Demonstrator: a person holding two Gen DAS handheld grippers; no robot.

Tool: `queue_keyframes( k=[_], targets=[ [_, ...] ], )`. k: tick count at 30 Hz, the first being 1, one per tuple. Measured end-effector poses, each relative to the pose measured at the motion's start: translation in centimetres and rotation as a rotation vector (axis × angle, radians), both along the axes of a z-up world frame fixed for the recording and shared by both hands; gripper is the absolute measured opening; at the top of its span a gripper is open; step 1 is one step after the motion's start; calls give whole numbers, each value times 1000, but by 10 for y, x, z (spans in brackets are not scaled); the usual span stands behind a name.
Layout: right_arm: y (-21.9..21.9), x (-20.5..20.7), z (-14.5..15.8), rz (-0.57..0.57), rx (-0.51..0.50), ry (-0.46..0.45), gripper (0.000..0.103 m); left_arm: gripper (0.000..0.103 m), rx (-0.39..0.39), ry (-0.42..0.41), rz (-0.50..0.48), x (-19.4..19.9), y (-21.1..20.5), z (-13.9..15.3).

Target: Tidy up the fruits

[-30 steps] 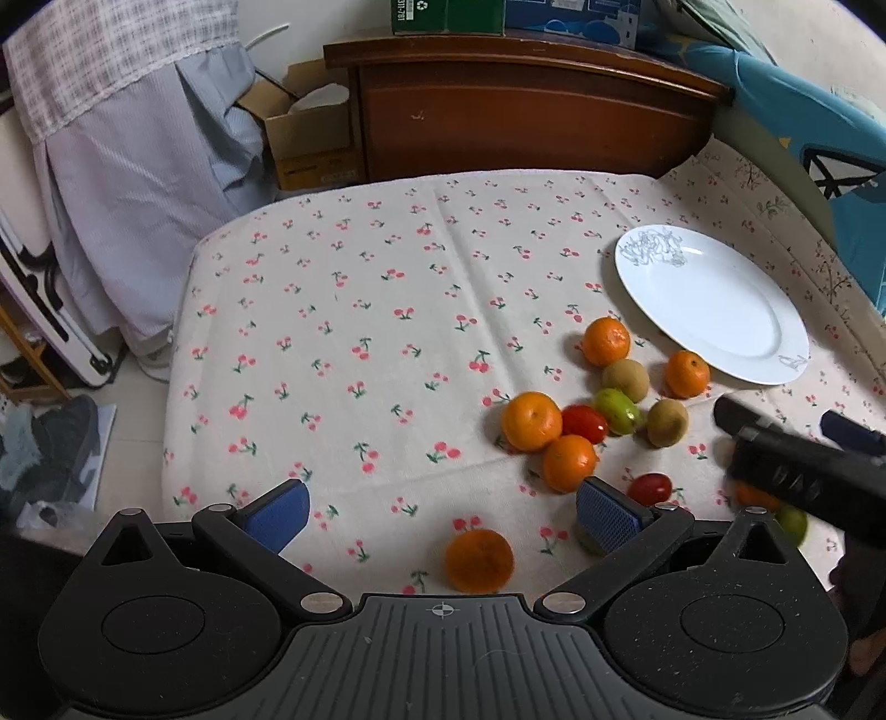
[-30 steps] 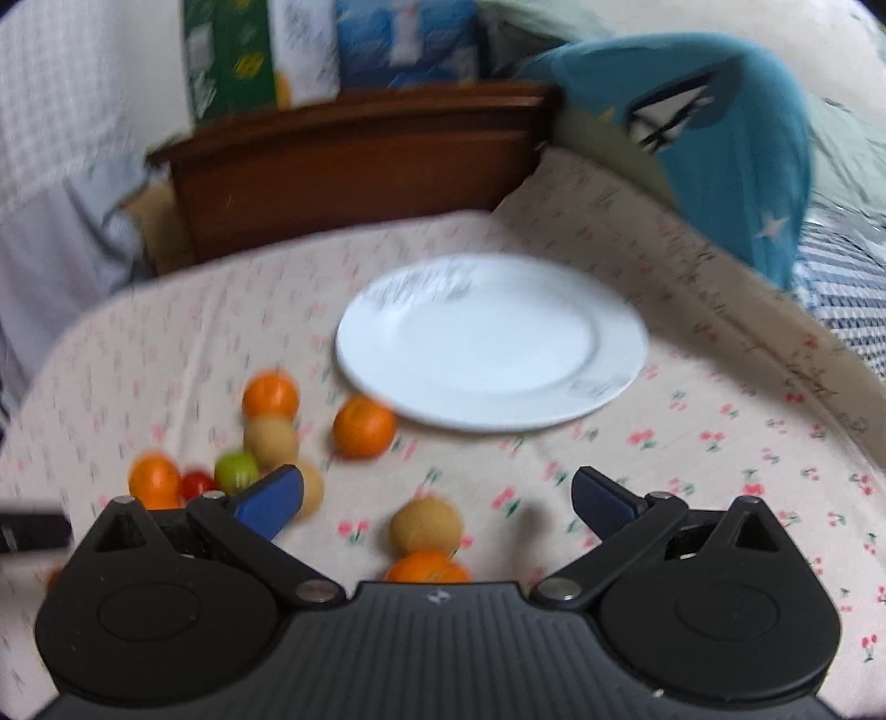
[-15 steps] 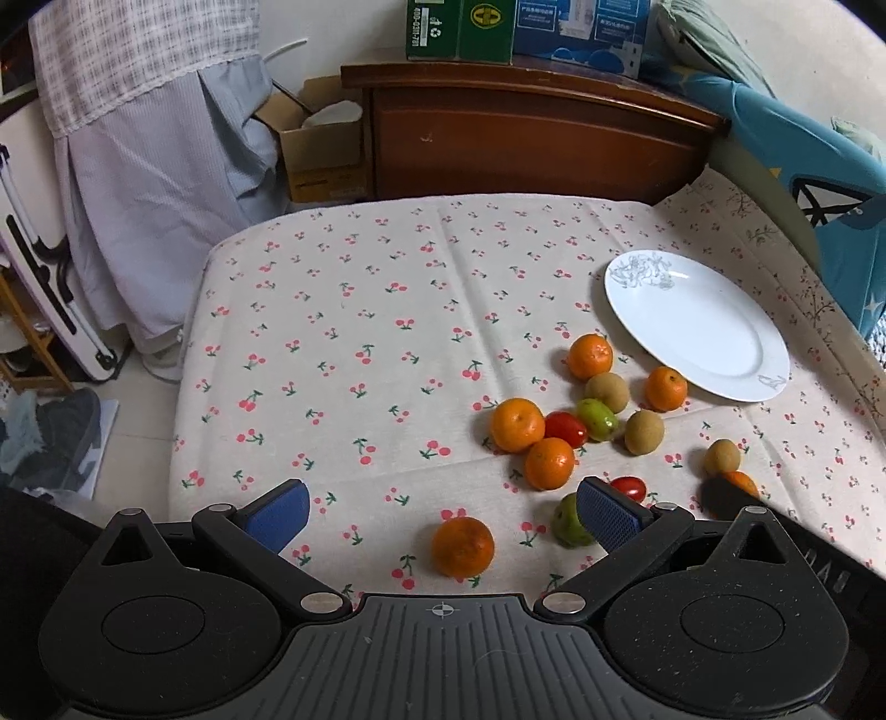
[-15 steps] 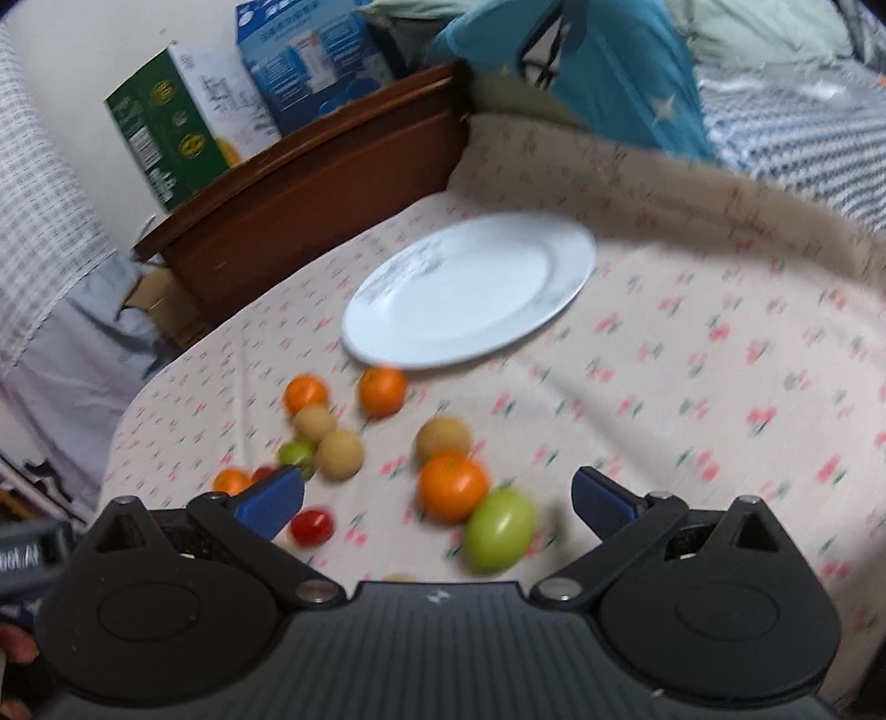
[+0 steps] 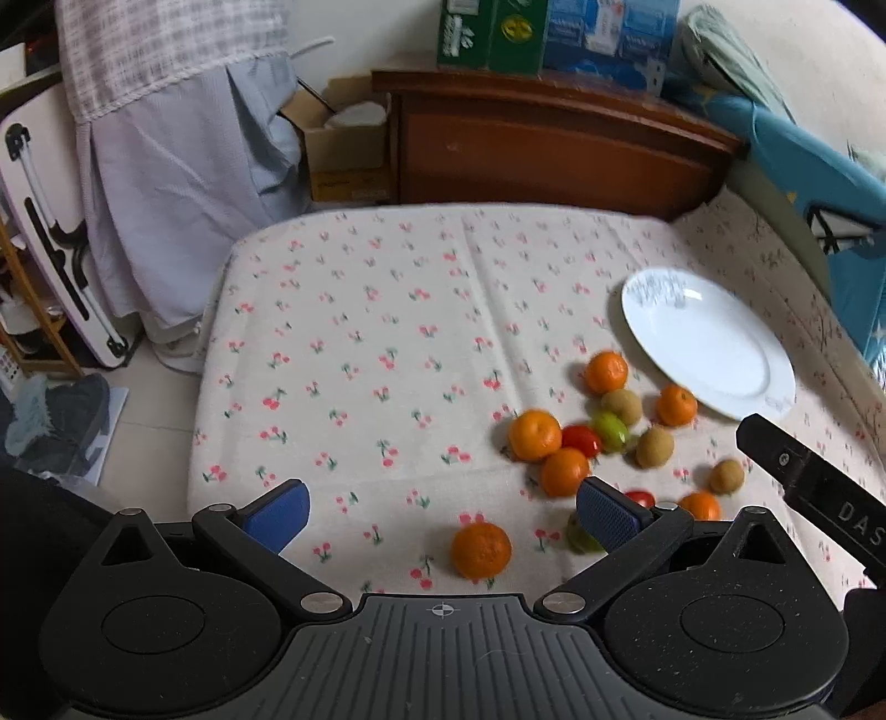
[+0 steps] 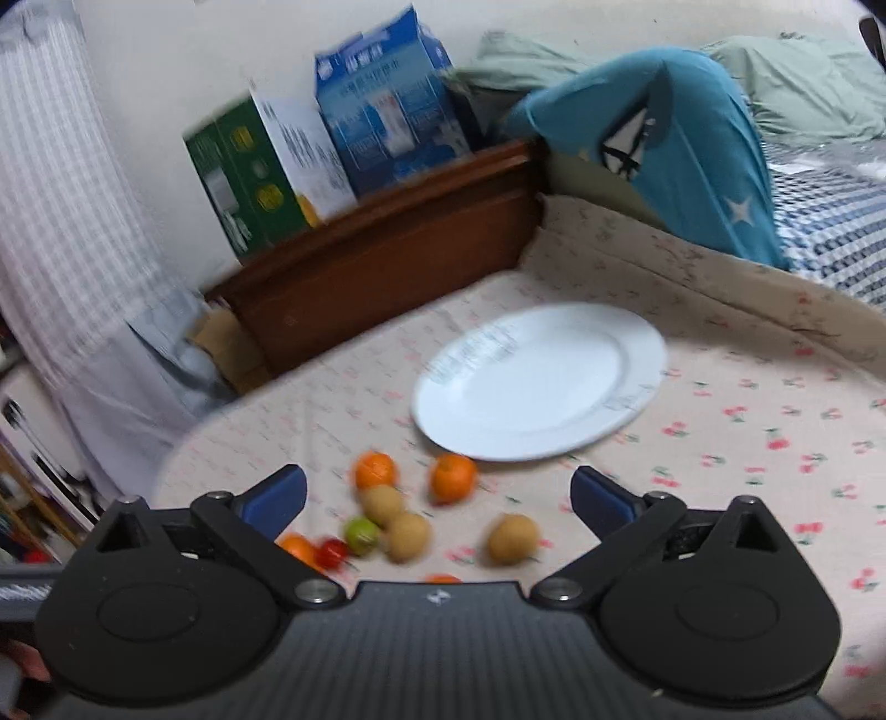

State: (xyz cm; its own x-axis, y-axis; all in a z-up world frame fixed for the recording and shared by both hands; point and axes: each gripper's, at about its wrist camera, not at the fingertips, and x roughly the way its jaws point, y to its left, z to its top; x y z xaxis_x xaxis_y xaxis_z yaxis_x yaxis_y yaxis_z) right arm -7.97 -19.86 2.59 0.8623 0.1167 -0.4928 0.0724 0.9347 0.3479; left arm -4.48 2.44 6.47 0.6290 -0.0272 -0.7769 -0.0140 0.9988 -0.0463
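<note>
Loose fruit lies on a cherry-print cloth: several oranges such as one lone orange (image 5: pixel 480 550), brown kiwis (image 5: pixel 654 446), red tomatoes (image 5: pixel 580 440) and green fruits (image 5: pixel 611 431). A white plate (image 5: pixel 720 354) sits bare beyond them at the right. My left gripper (image 5: pixel 441 518) hovers open above the lone orange, holding nothing. My right gripper (image 6: pixel 437 495) is open too, over the kiwis (image 6: pixel 512 539) and oranges (image 6: pixel 453 478), short of the plate (image 6: pixel 554 387). Its black body (image 5: pixel 814 487) shows at the left view's right edge.
A wooden headboard (image 5: pixel 554 149) with cartons (image 5: pixel 554 33) on top stands behind the table. A teal cushion (image 6: pixel 664 144) and checked bedding (image 6: pixel 830 216) lie right. Draped cloth (image 5: pixel 166 166), a cardboard box (image 5: pixel 343 149) and floor clutter are left.
Both grippers have pulled back and risen, so the fruit looks smaller and further. The right gripper swung its view upward and left. No fruit has moved or been taken hold of.
</note>
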Motion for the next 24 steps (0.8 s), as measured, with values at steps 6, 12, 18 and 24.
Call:
queue_keyframes(
  k=[6, 12, 18, 24],
  targets=[
    [-3, -3, -1, -20, -111, 99, 102, 103, 12, 56, -25, -5, -7, -4],
    [-11, -3, 9, -24, -180, 203, 102, 103, 49, 78, -29, -11, -15, -2],
    [-10, -15, 13, 37, -255, 291, 102, 103, 64, 107, -39, -22, -23, 0],
    [-5, -32, 17, 107, -292, 336, 102, 103, 72, 136, -40, -30, -27, -2]
  ],
)
